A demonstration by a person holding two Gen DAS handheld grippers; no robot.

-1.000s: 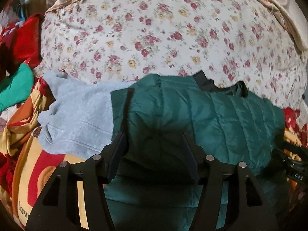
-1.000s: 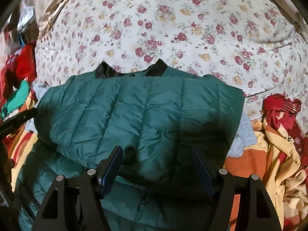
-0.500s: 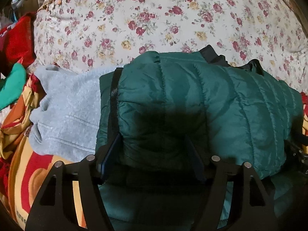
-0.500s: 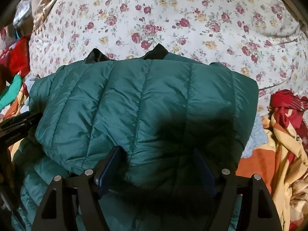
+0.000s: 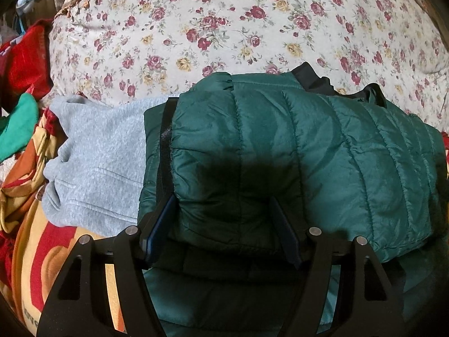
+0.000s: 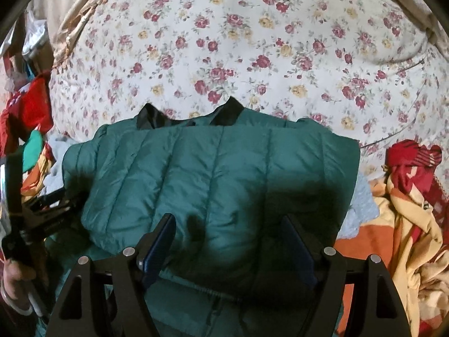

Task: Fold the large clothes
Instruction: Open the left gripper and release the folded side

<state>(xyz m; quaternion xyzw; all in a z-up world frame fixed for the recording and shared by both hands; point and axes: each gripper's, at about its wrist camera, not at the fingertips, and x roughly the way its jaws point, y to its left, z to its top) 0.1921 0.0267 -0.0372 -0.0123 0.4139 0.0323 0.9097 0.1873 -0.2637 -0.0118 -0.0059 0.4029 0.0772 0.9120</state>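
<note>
Floral bedding (image 5: 252, 28) fills the upper frame; below it your green puffer jacket (image 5: 280, 154) lies doubled over itself at centre frame, partly on a grey sweatshirt (image 5: 95, 163). Your left gripper (image 5: 223, 229) and right gripper (image 6: 228, 243) have just been widening, and their fingers stand apart beside the fold's near edge, clamping nothing. One fold looks done; you likely still have another fold or tidying to do.

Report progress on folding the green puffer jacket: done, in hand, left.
Done: the green puffer jacket lies doubled over on itself on the floral bedspread, upper layer over the lower. In hand: nothing firmly; the left gripper and right gripper straddle the folded edge, jaws having just opened. Left: possibly another fold, and the grey sweatshirt beside it looks unfolded.
</note>
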